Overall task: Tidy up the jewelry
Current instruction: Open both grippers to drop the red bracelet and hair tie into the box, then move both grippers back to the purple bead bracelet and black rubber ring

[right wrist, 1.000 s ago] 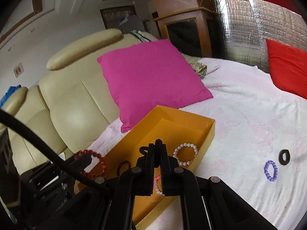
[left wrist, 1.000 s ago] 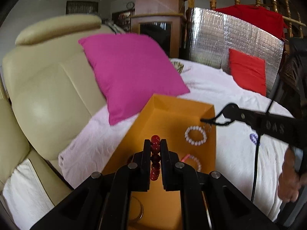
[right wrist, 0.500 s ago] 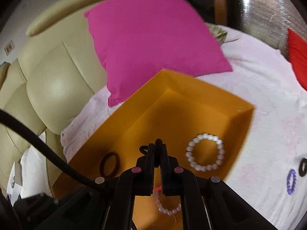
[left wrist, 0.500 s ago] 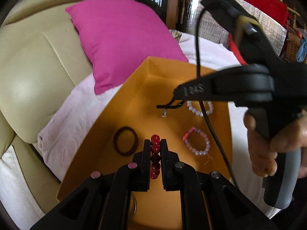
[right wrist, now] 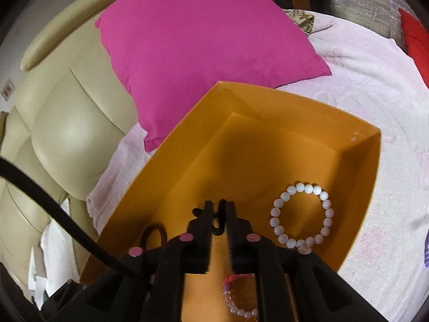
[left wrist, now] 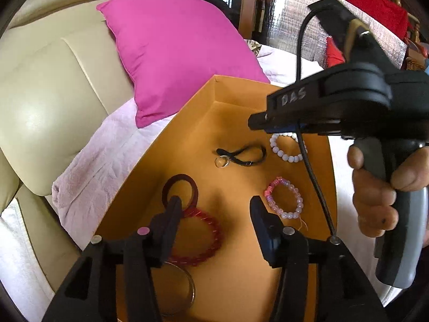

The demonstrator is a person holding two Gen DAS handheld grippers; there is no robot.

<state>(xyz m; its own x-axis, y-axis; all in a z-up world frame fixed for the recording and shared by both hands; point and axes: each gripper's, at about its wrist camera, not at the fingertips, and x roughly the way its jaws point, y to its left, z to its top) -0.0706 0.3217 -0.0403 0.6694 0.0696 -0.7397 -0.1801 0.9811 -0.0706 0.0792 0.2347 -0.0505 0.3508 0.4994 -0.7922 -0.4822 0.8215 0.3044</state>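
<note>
Left gripper (left wrist: 214,209): I am opening its fingers, red bracelet (left wrist: 199,237) dropping free.
Right gripper (right wrist: 217,209): I am parting its fingers, black cord (left wrist: 241,155) released.
Orange box (left wrist: 187,123): six pieces in.
Left over: purple bracelet (right wrist: 426,252) lying at 3 o'clock on the bed.

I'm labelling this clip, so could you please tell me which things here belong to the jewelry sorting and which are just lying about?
Job:
orange box
red bracelet
white bead bracelet
pink bead bracelet
black cord
dark ring
metal bangle

Lying about:
magenta cushion
cream sofa
</note>
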